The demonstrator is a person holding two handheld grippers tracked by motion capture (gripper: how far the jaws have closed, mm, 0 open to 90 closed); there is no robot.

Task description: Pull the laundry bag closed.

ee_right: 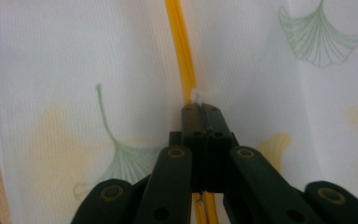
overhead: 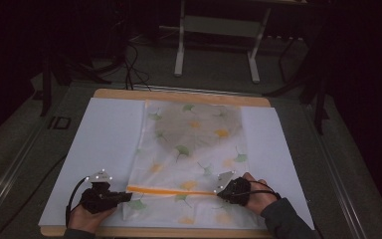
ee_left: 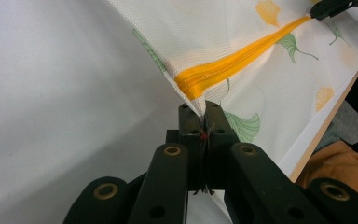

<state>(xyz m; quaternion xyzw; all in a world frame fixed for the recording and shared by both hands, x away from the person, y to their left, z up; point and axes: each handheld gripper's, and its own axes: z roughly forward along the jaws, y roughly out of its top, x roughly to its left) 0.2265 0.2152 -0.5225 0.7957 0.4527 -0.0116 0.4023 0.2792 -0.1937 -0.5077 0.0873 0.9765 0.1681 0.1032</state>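
Observation:
A white mesh bag [overhead: 194, 139] printed with green and yellow ginkgo leaves lies flat on the white sheet [overhead: 104, 139]. An orange zipper [overhead: 171, 189] runs across its near end. My left gripper [overhead: 128, 195] is shut on the bag's fabric at the zipper's left end, and in the left gripper view the cloth [ee_left: 223, 74] rises taut from between the jaws of the left gripper [ee_left: 203, 114]. My right gripper [overhead: 218, 192] is shut at the zipper's right part. Just beyond the right gripper [ee_right: 200, 109], a small white tab [ee_right: 196, 95] on the orange zipper [ee_right: 182, 46] shows at the jaw tips.
The sheet covers a wooden table whose edge [overhead: 179, 93] shows at the back and front. Behind it stand a white metal frame [overhead: 179, 50] and cables on the dark floor. An orange garment [ee_left: 335, 163] lies off the table's near edge.

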